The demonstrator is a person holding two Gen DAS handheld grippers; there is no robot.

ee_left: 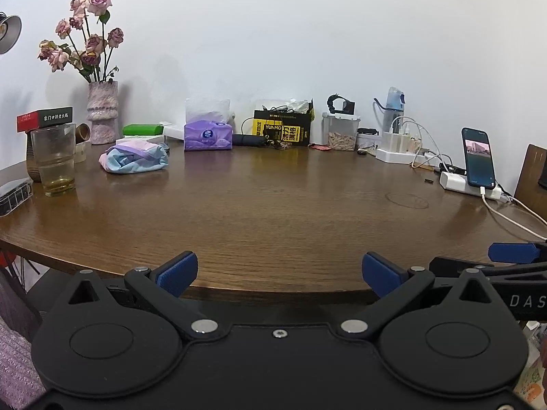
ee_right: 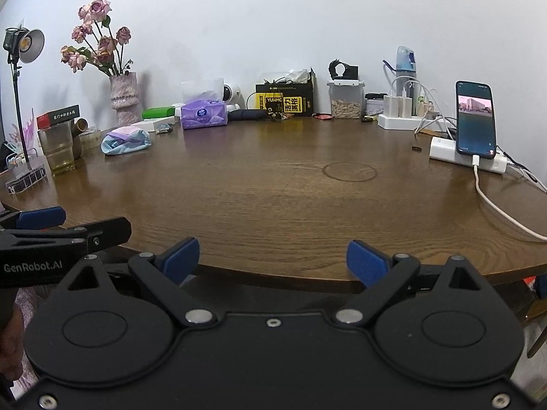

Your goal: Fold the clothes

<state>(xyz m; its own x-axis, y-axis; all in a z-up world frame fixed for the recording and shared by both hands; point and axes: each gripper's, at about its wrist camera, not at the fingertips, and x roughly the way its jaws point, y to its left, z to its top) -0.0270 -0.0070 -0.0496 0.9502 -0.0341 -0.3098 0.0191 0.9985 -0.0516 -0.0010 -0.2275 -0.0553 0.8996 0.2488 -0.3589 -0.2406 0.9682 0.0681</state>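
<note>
At the desk's [ee_left: 273,205] near edge both grippers [ee_left: 279,273] [ee_right: 272,261] hung released; reaching for the far-left cloth [ee_left: 134,160] risked toppling the glass [ee_left: 56,159].

Right tool [ee_right: 273,261] gapes wide at table [ee_right: 273,205] edge, bundled cloth [ee_right: 125,140] far-left.

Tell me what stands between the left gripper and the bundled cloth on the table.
Nothing visible does. The left gripper hangs open at the near table edge; bare wood runs to the bundled cloth. The drinking glass stands left of that path.
</note>
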